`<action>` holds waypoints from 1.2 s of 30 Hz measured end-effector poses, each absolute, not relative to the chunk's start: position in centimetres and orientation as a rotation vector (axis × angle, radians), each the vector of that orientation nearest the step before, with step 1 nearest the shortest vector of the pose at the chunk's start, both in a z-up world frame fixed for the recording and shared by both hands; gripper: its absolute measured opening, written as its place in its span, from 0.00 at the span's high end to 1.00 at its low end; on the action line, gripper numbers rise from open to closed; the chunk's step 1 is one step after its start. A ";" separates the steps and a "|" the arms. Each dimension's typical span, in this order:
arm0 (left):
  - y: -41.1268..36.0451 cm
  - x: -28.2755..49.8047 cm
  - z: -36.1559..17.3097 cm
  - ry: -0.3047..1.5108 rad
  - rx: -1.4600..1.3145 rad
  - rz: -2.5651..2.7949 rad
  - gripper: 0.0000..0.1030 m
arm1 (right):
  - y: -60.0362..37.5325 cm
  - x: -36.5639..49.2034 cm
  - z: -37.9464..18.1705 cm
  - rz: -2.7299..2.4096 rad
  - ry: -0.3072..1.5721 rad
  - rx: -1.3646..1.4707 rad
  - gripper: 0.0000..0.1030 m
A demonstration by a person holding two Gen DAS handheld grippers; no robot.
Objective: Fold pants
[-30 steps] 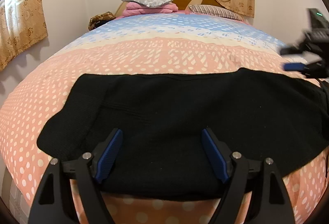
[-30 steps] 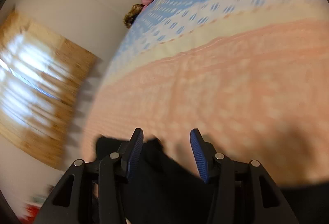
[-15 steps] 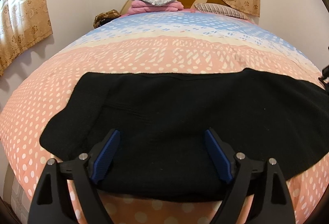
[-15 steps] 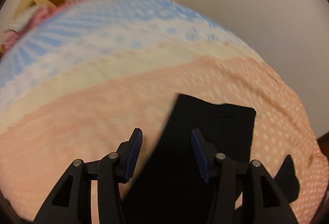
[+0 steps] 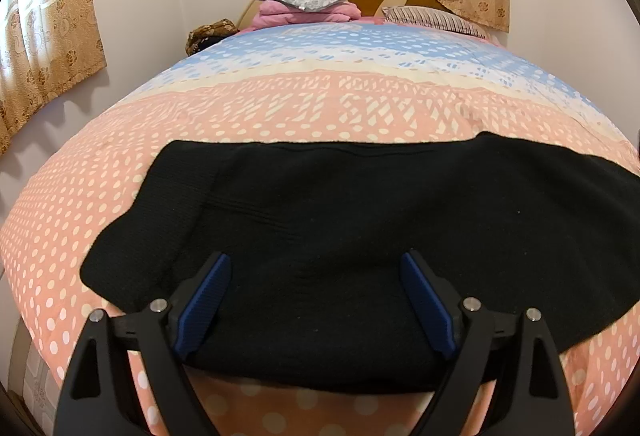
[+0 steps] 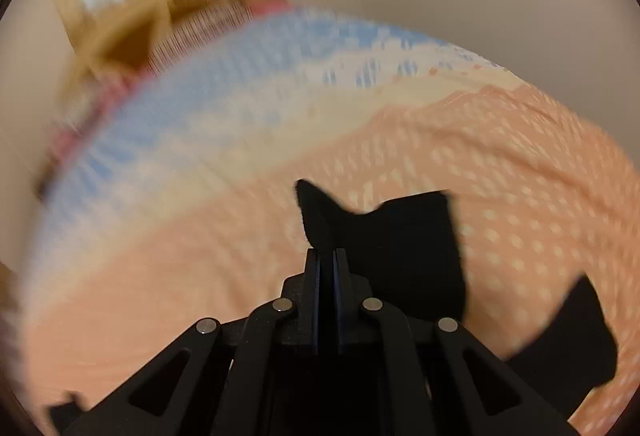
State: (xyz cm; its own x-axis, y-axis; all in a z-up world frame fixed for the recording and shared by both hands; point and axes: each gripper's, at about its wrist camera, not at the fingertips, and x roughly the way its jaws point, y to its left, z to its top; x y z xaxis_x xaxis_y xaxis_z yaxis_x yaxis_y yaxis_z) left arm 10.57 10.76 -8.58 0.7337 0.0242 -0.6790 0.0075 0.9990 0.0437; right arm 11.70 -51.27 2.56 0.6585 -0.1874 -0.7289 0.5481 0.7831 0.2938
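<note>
Black pants (image 5: 340,220) lie flat across the near part of the bed, stretching from left to right. My left gripper (image 5: 316,276) is open, its blue pads spread wide just above the pants' near edge, holding nothing. In the right wrist view, which is blurred, my right gripper (image 6: 327,254) is shut on an edge of the black pants (image 6: 400,236) and the cloth stands up from between the fingers. Another black part of the pants (image 6: 568,340) lies at the lower right.
The bed cover (image 5: 320,108) is pink with white dots, turning cream and blue farther back. A pink folded blanket with a grey pillow (image 5: 304,6) and a striped pillow (image 5: 432,20) sit at the headboard. Curtains (image 5: 44,36) hang at left and behind.
My right gripper has closed on the pants' edge and lifted it; half a second ago it was open above the cloth. My left gripper stays open in place.
</note>
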 end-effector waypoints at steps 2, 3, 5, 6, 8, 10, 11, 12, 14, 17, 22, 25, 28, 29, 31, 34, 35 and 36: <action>10.8 10.6 -8.6 0.748 0.043 0.011 0.12 | -52.0 7.1 4.2 -0.412 0.636 0.600 0.95; 10.8 10.6 -8.5 0.748 0.042 0.013 0.12 | -52.6 4.0 4.9 -0.401 0.572 0.640 0.95; 10.8 10.6 -8.5 0.748 0.041 0.015 0.12 | -53.8 0.5 5.0 -0.391 0.501 0.694 0.95; 10.8 10.6 -8.5 0.748 0.041 0.015 0.12 | -54.6 -1.5 4.7 -0.396 0.470 0.722 0.95; 10.8 10.6 -8.5 0.748 0.042 0.015 0.12 | -55.9 -5.1 3.4 -0.418 0.430 0.761 0.95; 10.7 10.7 -8.5 0.746 0.043 0.017 0.12 | -57.4 -7.7 1.0 -0.427 0.442 0.818 0.94; 10.7 10.8 -8.5 0.746 0.044 0.017 0.11 | -57.9 -8.3 -0.2 -0.409 0.454 0.855 0.94; 10.7 10.8 -8.5 0.745 0.045 0.018 0.11 | -58.5 -9.2 -2.0 -0.406 0.480 0.907 0.94; 10.7 10.8 -8.5 0.746 0.046 0.019 0.11 | -59.1 -9.9 -4.0 -0.425 0.505 0.968 0.93; 10.6 10.9 -8.5 0.749 0.050 0.022 0.10 | -59.4 -11.2 -5.0 -0.532 0.530 0.993 0.93; 10.0 10.9 -7.3 0.759 0.114 0.042 0.10 | -59.6 -12.4 -1.6 -0.710 0.491 0.875 0.93; 8.5 10.0 -5.3 0.722 0.132 -0.002 0.10 | -59.3 -11.1 1.5 -0.664 0.471 0.731 0.93; 5.3 8.6 -2.7 0.643 0.143 -0.122 0.10 | -59.0 -7.8 2.9 -0.585 0.521 0.639 0.92; 4.0 8.2 -2.0 0.624 0.157 -0.160 0.10 | -59.0 -6.8 3.0 -0.561 0.533 0.623 0.92; 0.5 7.8 -0.9 0.597 0.183 -0.255 0.10 | -58.5 -3.9 2.9 -0.472 0.576 0.583 0.92; -4.7 7.9 -0.5 0.614 0.183 -0.390 0.10 | -57.5 -0.1 1.2 -0.384 0.674 0.559 0.92; -6.2 7.9 -0.5 0.621 0.179 -0.429 0.10 | -57.3 0.5 0.5 -0.374 0.697 0.567 0.92; -7.8 7.9 -0.6 0.627 0.174 -0.463 0.10 | -57.1 1.1 -0.4 -0.367 0.729 0.585 0.92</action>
